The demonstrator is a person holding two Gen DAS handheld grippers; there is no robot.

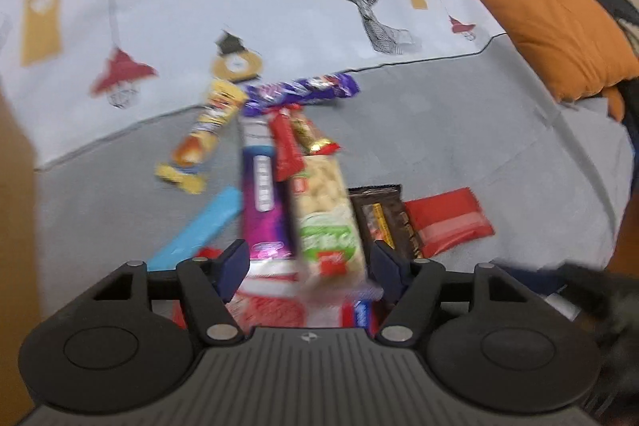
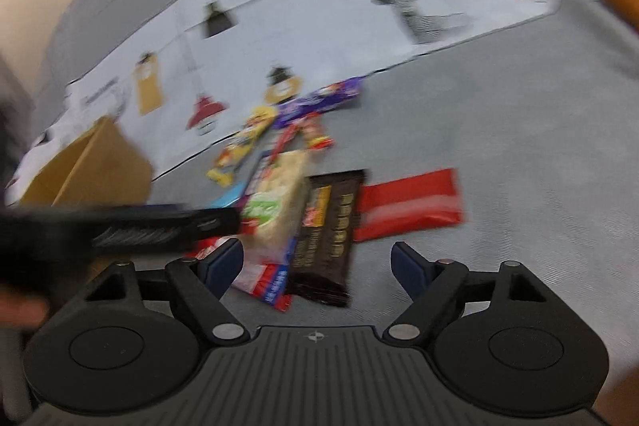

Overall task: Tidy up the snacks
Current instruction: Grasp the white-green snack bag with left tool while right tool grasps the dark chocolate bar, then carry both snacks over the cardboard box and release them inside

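**Both grippers over the snack pile, nothing gripped yet**

Left wrist view: left gripper (image 1: pixel 306 262) above the near end of the heap, jaws apart and empty, with the pink-purple packet (image 1: pixel 263 202) and the green-labelled cracker pack (image 1: pixel 327 222) showing between the blue pads (image 1: pixel 233 260) but apparently untouched. Blue bar (image 1: pixel 203 226) to the left, dark chocolate bar (image 1: pixel 383 218) and red pouch (image 1: pixel 447 222) to the right, yellow wrapper (image 1: pixel 207 130) and purple packet (image 1: pixel 303 92) at the far end, all on the grey bed cover (image 1: pixel 479 130). Orange cushion (image 1: pixel 559 30) far right. Heavy blur, labels unreadable.

Right wrist view: right gripper (image 2: pixel 317 262) with jaws wide and empty, near end of the dark chocolate bar (image 2: pixel 331 230) lying between them, red pouch (image 2: pixel 411 202) just beyond to the right. Left gripper (image 2: pixel 120 230) crossing in from the left over the pile. Cardboard box (image 2: pixel 92 166) at the left, probably the destination.

Best handled one packet per gripper: pick a top or edge piece, square the pads across its narrow width, close gently to spare the crackers, keep the two tools clear of each other
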